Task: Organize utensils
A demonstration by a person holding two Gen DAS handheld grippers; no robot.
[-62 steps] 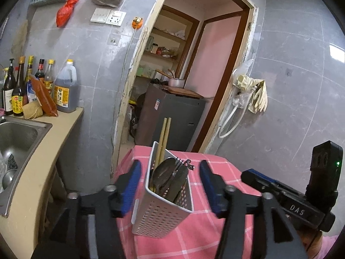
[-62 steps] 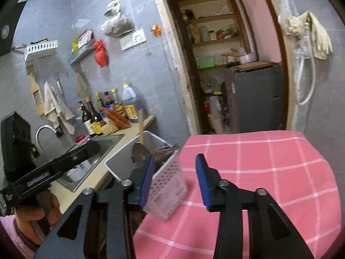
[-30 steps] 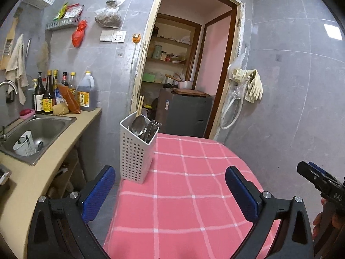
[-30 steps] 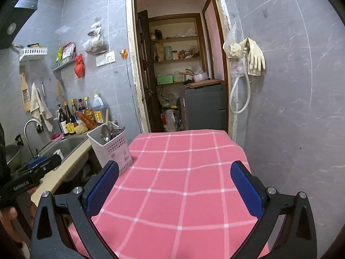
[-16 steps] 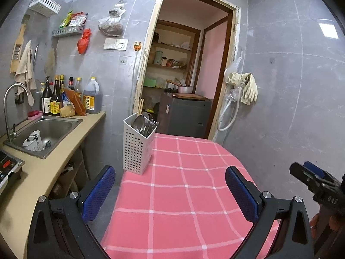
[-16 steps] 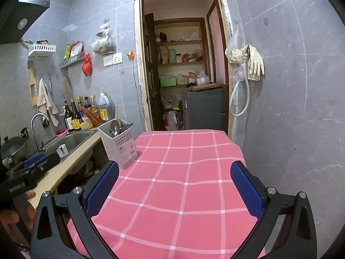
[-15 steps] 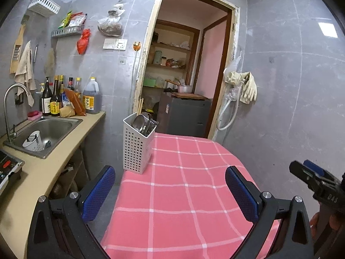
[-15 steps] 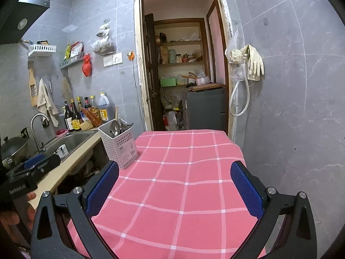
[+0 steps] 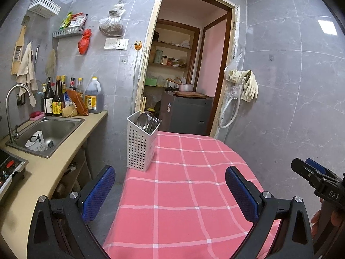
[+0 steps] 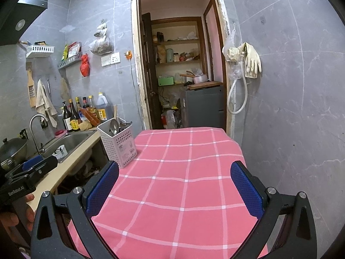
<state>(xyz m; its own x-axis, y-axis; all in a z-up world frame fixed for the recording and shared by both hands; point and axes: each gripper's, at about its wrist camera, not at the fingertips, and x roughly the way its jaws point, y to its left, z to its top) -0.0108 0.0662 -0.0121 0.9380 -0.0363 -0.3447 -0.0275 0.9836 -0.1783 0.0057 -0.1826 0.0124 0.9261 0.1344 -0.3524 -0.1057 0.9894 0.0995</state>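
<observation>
White perforated utensil caddy [image 9: 141, 143] holding spoons [image 9: 141, 120] and chopsticks [image 9: 143, 103] sits at pink checked tablecloth's [image 9: 183, 194] far-left edge. Left gripper [image 9: 170, 191] and right gripper [image 10: 174, 188] both spread wide, empty. Looks finished; if regripping, approach caddy squarely, don't push it off the edge.

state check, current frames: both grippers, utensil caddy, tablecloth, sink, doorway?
left gripper: open, empty, above the near table edge
right gripper: open, empty
white utensil caddy: upright at the table's left edge, holding spoons and chopsticks
pink checked tablecloth: spread flat, nothing else on it
sink: tap not running, a white cup inside
doorway: open onto a pantry
</observation>
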